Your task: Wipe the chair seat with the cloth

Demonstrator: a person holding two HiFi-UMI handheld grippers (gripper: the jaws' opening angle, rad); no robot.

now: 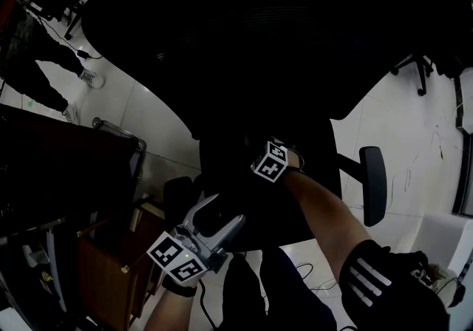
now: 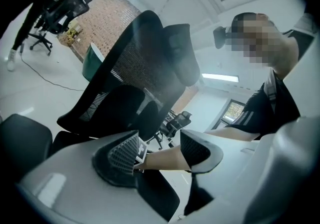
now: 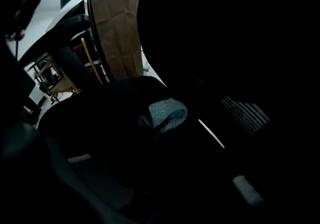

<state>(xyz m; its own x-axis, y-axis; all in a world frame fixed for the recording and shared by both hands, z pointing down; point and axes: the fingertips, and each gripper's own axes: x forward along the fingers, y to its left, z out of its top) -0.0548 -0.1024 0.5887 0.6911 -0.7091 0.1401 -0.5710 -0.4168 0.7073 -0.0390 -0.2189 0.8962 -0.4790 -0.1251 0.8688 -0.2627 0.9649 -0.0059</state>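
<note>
Step in hand, by my reading: the wipe itself. The right gripper (image 1: pixel 263 151), at centre in the head view, seems pinched on the grey cloth (image 3: pixel 163 112), which is bunched on the black chair seat (image 1: pixel 233 168). Left gripper (image 1: pixel 222 214), 7 o'clock: fingers spread, empty. Next I'd press the cloth flat and sweep toward 12 o'clock.
</note>
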